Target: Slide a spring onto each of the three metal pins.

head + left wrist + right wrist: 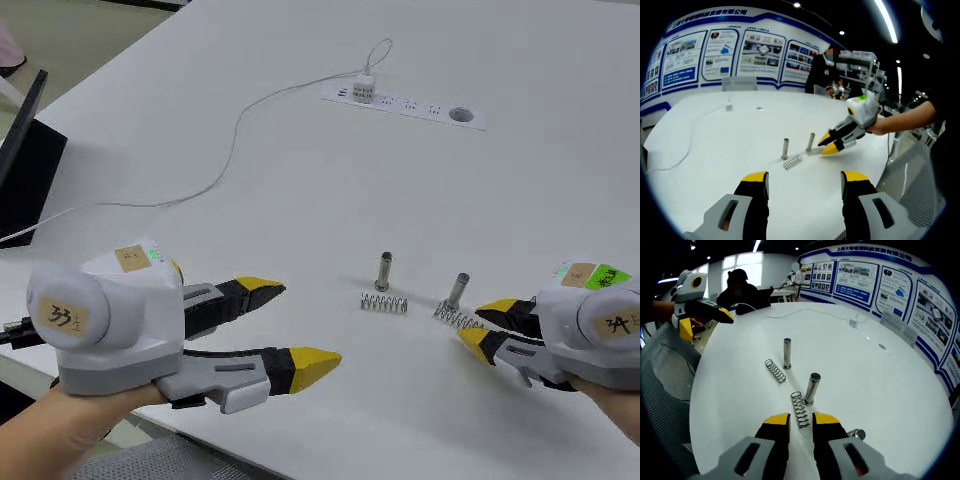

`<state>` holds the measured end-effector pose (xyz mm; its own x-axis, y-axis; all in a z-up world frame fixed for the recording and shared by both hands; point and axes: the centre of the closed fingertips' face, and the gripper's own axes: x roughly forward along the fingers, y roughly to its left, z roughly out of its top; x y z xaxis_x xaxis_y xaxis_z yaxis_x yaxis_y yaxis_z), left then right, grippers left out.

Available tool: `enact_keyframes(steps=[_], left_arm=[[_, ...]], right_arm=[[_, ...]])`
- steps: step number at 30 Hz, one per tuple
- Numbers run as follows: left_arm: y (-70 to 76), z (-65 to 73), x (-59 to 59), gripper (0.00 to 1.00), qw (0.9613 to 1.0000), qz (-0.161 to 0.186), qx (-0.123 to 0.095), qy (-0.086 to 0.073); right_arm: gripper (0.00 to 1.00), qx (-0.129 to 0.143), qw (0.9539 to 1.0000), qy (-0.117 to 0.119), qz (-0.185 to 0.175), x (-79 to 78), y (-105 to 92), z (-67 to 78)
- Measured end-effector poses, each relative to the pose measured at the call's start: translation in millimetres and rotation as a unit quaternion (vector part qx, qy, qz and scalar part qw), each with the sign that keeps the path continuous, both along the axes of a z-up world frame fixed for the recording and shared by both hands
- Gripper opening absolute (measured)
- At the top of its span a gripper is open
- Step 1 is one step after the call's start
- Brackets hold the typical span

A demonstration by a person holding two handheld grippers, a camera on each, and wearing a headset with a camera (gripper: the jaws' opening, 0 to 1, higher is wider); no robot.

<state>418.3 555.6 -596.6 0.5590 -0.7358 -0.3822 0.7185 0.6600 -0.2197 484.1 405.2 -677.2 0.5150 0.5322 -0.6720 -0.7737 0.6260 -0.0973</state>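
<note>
Two silver metal pins stood upright on the white worktop: the nearer pin just ahead of the right gripper, the farther pin beyond it. Two coiled wire springs lay flat. The far spring lay beside the farther pin, and the near spring had its end between the narrowly parted jaws — contact unclear. A small shiny object beside one jaw was too blurred to identify. The left gripper, tagged "33", held its jaws wide apart and empty, well apart from the right gripper — tagged "34".

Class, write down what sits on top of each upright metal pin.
Nothing: the far pin and near pin have bare, uncovered tops. The far spring and near spring lie on the table beside them.
</note>
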Motion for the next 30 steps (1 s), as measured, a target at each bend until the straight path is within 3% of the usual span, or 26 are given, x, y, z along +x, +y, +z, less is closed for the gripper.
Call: enact_keyframes(steps=[5, 18, 23, 26, 30], left_arm=[[0.2, -0.9, -0.6, 0.60, 1.0000, -0.002, 0.001, 0.001], [12.4, 6.5, 7.0, 0.59, 0.9991, 0.035, -0.022, 0.001], [12.3, 5.5, 6.4, 0.59, 0.9992, 0.034, -0.021, 0.005], [12.0, 4.6, 6.2, 0.59, 0.9992, 0.033, -0.020, 0.006], [13.4, 13.5, 9.5, 0.57, 0.9971, 0.046, -0.059, 0.010]], right_arm=[[0.18, 0.008, 0.9999, 0.012, -0.001, -2.6, 1.6, -3.2], [0.13, 0.025, 0.9992, 0.030, 0.004, -9.6, 9.9, -9.3], [0.12, 0.061, 0.9974, 0.039, -0.005, -11.3, 15.4, -9.2], [0.12, 0.063, 0.9975, 0.032, -0.003, -11.1, 14.8, -8.5], [0.12, 0.076, 0.9969, 0.018, -0.006, -12.6, 16.8, -7.8]])
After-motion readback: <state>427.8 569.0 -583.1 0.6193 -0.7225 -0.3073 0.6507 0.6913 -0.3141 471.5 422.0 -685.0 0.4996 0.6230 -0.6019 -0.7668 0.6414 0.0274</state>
